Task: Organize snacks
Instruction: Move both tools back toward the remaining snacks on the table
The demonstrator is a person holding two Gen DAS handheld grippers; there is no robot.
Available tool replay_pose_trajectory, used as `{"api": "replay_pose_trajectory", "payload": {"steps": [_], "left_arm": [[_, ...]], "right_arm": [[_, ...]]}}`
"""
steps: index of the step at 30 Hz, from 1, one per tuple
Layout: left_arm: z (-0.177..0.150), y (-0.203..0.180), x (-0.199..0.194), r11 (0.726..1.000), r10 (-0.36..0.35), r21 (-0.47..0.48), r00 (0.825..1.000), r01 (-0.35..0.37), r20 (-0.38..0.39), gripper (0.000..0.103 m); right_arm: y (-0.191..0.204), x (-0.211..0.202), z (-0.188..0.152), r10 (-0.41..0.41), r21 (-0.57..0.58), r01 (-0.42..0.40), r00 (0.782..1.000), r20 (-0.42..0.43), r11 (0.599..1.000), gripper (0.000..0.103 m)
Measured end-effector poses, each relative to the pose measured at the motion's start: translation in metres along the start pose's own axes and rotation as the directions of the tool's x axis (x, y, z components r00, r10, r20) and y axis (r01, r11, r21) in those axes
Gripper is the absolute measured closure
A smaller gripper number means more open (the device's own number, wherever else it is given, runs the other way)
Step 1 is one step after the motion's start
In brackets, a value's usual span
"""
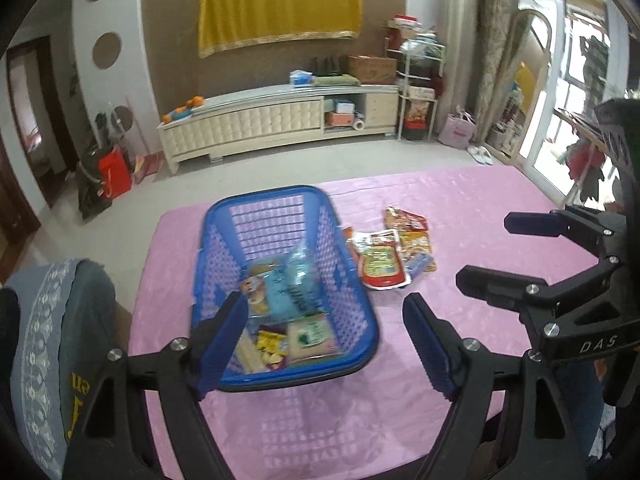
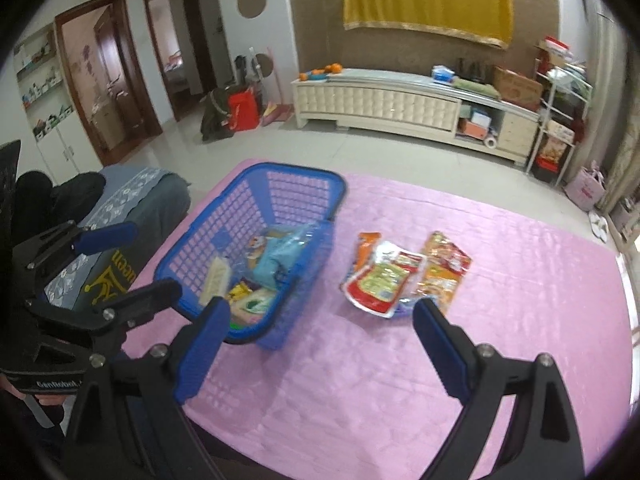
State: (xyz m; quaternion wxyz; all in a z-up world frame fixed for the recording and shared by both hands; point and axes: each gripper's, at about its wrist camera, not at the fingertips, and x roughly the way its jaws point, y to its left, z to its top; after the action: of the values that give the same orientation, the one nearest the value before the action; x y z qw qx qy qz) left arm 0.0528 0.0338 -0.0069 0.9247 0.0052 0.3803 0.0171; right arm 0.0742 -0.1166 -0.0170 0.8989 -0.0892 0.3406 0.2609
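Observation:
A blue plastic basket [image 1: 352, 276] [image 2: 304, 184] stands on the pink tablecloth and holds several snack packets, among them a light blue bag [image 1: 288, 284] [image 2: 276, 258]. A small pile of red and orange snack pouches [image 1: 384, 260] [image 2: 380, 284] lies on the cloth to the right of the basket. My left gripper [image 1: 324, 320] is open and empty, above the basket's near end. My right gripper [image 2: 320, 320] is open and empty, above the cloth in front of the pouches; it also shows in the left wrist view [image 1: 496, 252]. The left gripper shows at the left of the right wrist view [image 2: 136, 260].
The pink tablecloth [image 1: 480, 208] [image 2: 520, 280] covers the table. A grey chair back with a lace cover [image 1: 52, 320] [image 2: 132, 200] stands at the table's left side. A long white cabinet [image 1: 280, 120] stands against the far wall.

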Motion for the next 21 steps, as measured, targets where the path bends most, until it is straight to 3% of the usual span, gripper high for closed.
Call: {"api": "replay_pose_trajectory", "payload": {"steps": [6, 21], "left_arm": [[0.011, -0.038, 0.021, 0.998, -0.024, 0.058, 0.999, 0.025, -0.025, 0.024], [0.040, -0.103, 0.090, 0.995, -0.036, 0.084, 0.990, 0.048, -0.136, 0.024]], "right_arm": [[-0.038, -0.009, -0.014, -0.033, 0.044, 0.033, 0.999, 0.000, 0.998, 0.009], [-0.136, 0.009, -0.033, -0.056, 0.148, 0.064, 0.997, -0.057, 0.987, 0.008]]}}
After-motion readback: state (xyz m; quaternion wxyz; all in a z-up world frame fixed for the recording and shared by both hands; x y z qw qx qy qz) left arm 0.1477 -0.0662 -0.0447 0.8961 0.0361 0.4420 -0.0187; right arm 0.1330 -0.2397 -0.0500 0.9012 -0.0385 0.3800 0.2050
